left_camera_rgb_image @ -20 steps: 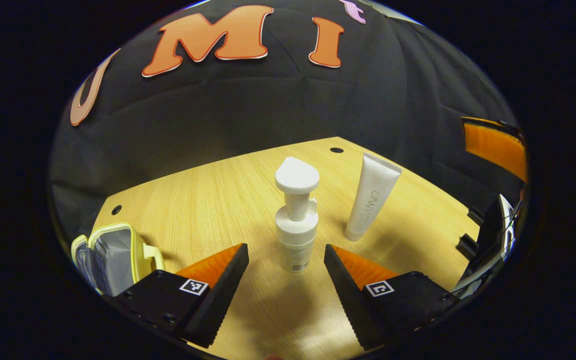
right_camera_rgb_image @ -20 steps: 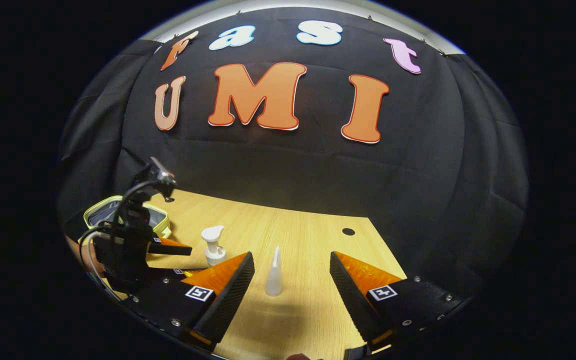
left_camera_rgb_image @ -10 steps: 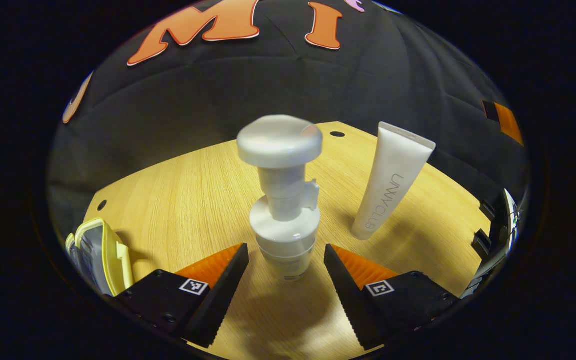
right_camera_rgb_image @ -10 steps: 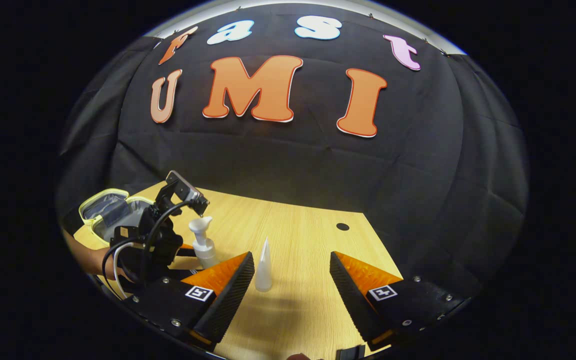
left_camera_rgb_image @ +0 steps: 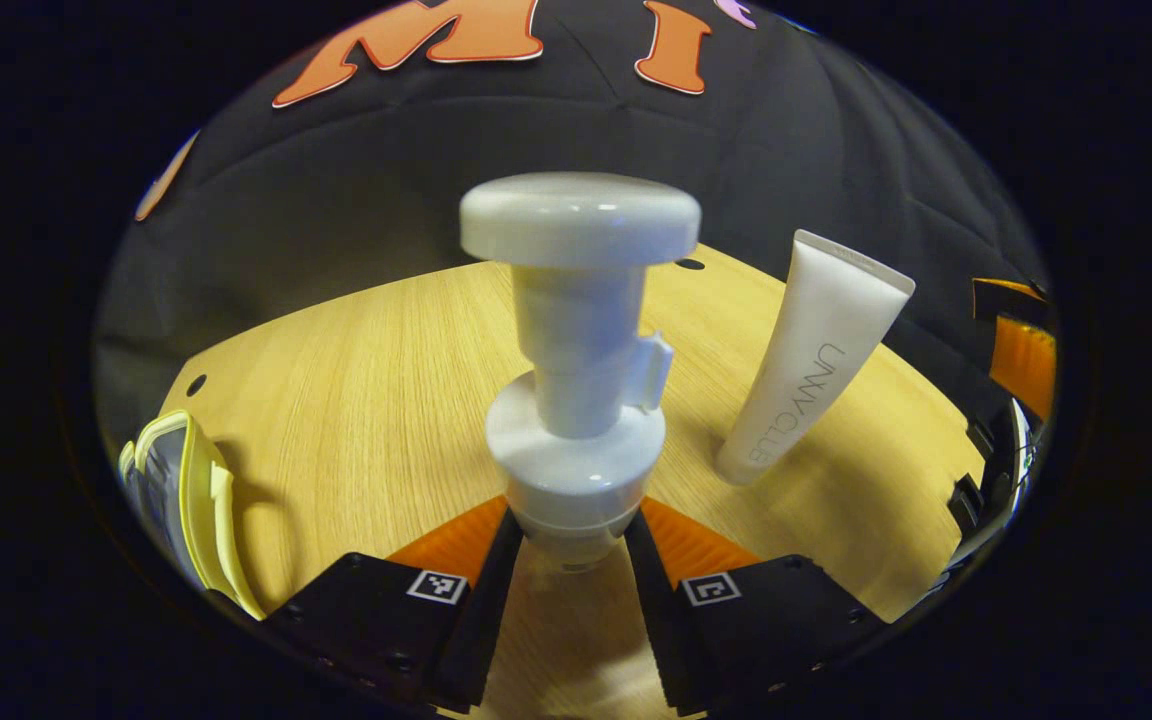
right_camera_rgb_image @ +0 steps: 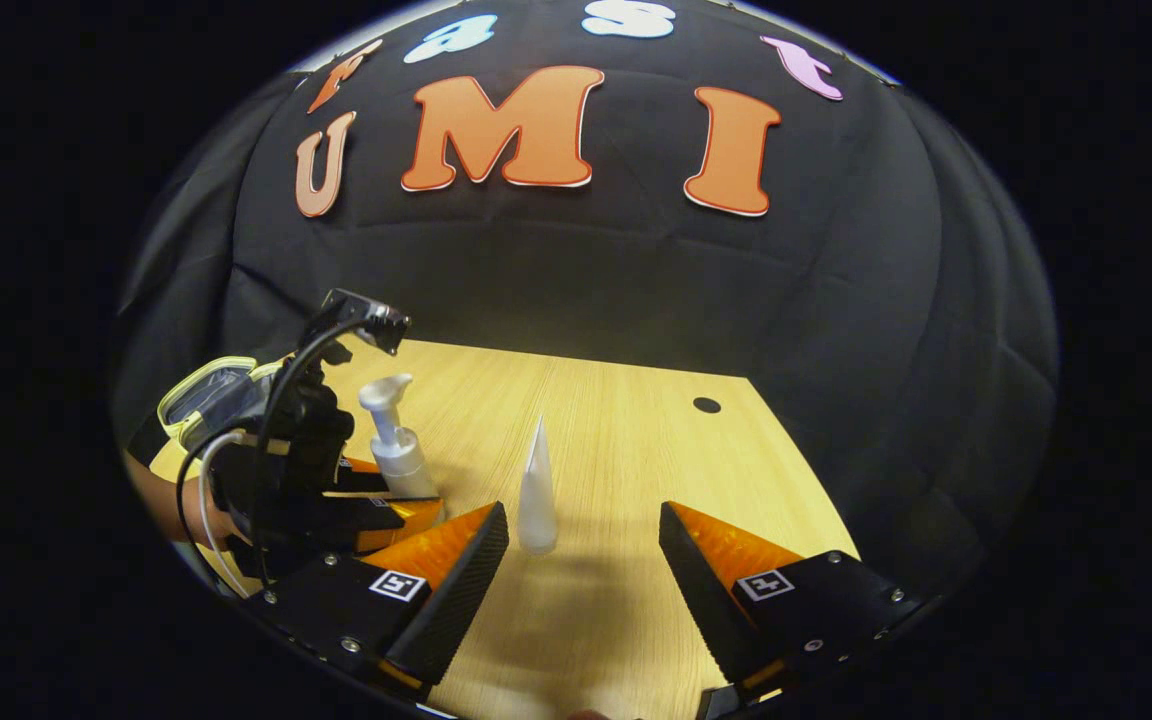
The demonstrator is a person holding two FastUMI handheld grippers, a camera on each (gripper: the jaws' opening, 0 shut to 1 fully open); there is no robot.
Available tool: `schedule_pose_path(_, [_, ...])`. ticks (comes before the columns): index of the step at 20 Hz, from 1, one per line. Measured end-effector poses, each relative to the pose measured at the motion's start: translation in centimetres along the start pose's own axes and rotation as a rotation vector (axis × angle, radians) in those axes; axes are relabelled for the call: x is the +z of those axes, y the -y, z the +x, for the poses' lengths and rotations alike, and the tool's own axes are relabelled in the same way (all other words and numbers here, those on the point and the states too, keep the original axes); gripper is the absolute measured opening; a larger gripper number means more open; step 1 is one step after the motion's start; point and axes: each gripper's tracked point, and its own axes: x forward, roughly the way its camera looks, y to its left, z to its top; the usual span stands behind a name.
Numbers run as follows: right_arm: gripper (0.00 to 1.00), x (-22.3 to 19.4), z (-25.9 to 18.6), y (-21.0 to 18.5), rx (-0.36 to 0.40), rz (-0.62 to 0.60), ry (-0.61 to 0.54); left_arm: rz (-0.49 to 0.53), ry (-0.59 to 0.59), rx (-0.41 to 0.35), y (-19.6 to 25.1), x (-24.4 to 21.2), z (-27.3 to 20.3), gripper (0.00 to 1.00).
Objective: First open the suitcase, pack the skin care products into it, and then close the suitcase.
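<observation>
A white pump bottle (left_camera_rgb_image: 576, 400) stands upright on the wooden table (left_camera_rgb_image: 366, 400), and my left gripper (left_camera_rgb_image: 571, 560) is shut on its base. A white tube (left_camera_rgb_image: 806, 370) stands on its cap just right of it. The small yellow-rimmed suitcase (left_camera_rgb_image: 181, 490) sits open at the table's left end. In the right gripper view, my right gripper (right_camera_rgb_image: 584, 520) is open above the table, with the tube (right_camera_rgb_image: 538, 490) standing just beyond its left finger. Further left there are the pump bottle (right_camera_rgb_image: 391, 440), the left gripper (right_camera_rgb_image: 366, 505) holding it, and the suitcase (right_camera_rgb_image: 211, 395).
A person's hand (right_camera_rgb_image: 166, 500) holds the left gripper at the table's left side. The table has small dark holes (right_camera_rgb_image: 706, 405) near its back edge. Black cloth walls rise close behind the table.
My left gripper has moved forward around the pump bottle and closed on its base. My right gripper has drifted nearer the tube and stays open.
</observation>
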Motion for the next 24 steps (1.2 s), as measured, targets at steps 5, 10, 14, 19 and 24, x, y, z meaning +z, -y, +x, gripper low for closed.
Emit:
schedule_pose_path(5, [0.98, -2.3, 2.5, -0.5, 0.029, 0.011, -0.059, -0.054, 0.022, 0.033, -1.2, 1.7, -2.3, 0.63])
schedule_pose_path(10, [0.98, -3.4, 3.7, -1.3, 0.058, -0.008, -0.083, -0.099, 0.071, 0.09, -3.4, 4.2, -6.8, 0.63])
schedule_pose_path(14, [0.98, -5.0, 5.8, -2.6, 0.086, 0.01, -0.124, -0.099, 0.086, 0.157, -6.4, 4.4, -10.1, 0.65])
schedule_pose_path(19, [0.97, -7.0, 8.7, -3.3, 0.106, 0.025, -0.177, -0.154, 0.089, 0.234, -9.4, 2.8, -13.8, 0.63])
schedule_pose_path(24, [0.88, -7.7, 10.8, -3.9, 0.112, 0.034, -0.182, -0.195, 0.033, 0.314, -11.9, -0.3, -16.9, 0.63])
